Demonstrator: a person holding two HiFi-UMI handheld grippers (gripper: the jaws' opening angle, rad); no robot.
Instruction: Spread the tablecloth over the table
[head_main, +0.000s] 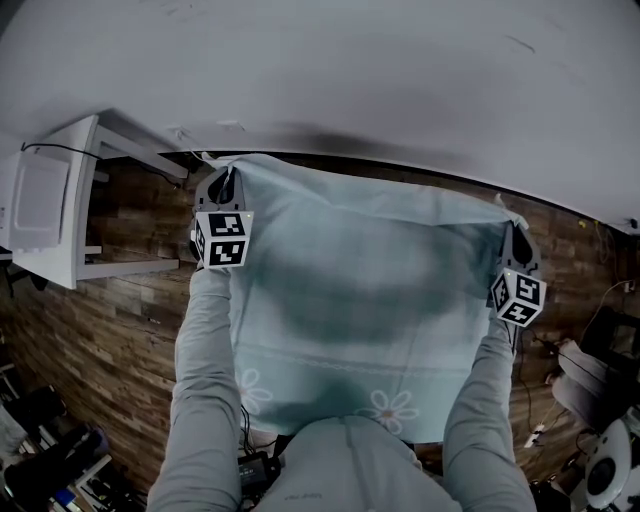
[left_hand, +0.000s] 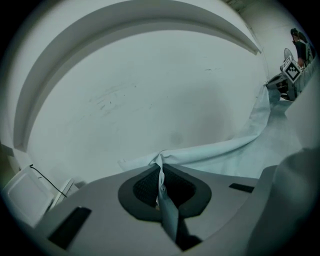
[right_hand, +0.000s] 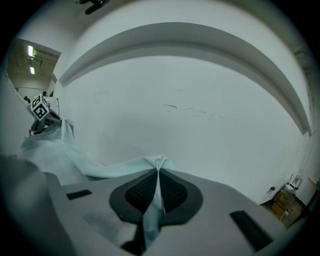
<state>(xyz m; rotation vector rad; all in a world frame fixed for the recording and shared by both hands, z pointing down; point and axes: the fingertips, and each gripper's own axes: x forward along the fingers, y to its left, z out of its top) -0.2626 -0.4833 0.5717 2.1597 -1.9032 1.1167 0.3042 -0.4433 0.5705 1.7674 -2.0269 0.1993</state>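
Observation:
A pale blue tablecloth with daisy prints hangs stretched between my two grippers, in front of the white round table. My left gripper is shut on the cloth's far left corner. My right gripper is shut on its far right corner. In each gripper view the fabric is pinched between the dark pads and runs off toward the other gripper. The cloth's far edge lies at the table's near rim; its lower part drapes against my body.
A white cabinet stands at the left on the wood-plank floor. Cables and equipment sit on the floor at the right. The white tabletop fills both gripper views ahead.

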